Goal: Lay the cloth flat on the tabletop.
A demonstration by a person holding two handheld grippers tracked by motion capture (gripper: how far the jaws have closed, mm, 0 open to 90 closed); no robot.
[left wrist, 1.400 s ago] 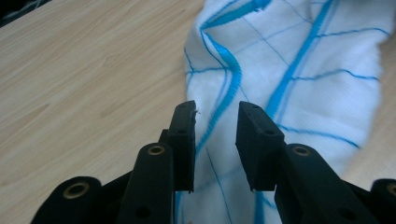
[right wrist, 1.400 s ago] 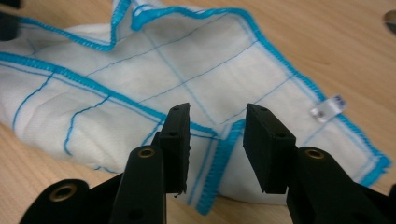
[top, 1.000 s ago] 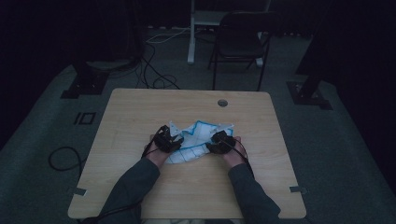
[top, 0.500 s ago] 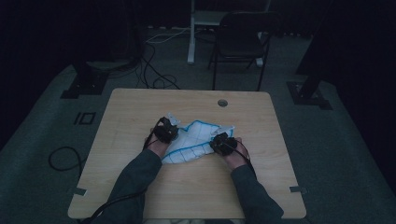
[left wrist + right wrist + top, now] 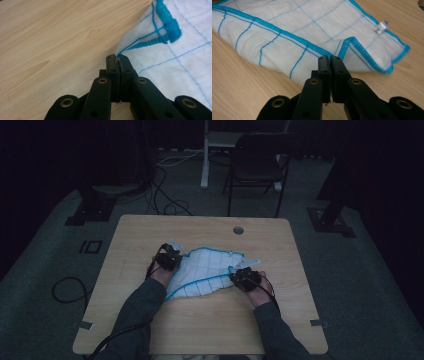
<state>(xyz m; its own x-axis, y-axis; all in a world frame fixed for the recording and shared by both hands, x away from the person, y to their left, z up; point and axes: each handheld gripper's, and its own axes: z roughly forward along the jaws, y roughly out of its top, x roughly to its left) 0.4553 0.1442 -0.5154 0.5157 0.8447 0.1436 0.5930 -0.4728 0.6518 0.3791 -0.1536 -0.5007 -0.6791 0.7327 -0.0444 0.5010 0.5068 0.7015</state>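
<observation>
a white cotton cloth with thin blue grid lines and a bright blue stitched hem [image 5: 205,272] lies rumpled near the middle of the pale wooden table [image 5: 210,330]. the left gripper [image 5: 117,58] has its jaws clamped on the cloth's edge, and the right gripper [image 5: 329,60] pinches the hem likewise. a small white tag [image 5: 380,27] sits at the hem, its writing too blurred to read.

One cloth [image 5: 206,272], one table [image 5: 200,330], two grippers, perhaps one chair [image 5: 255,167].
</observation>
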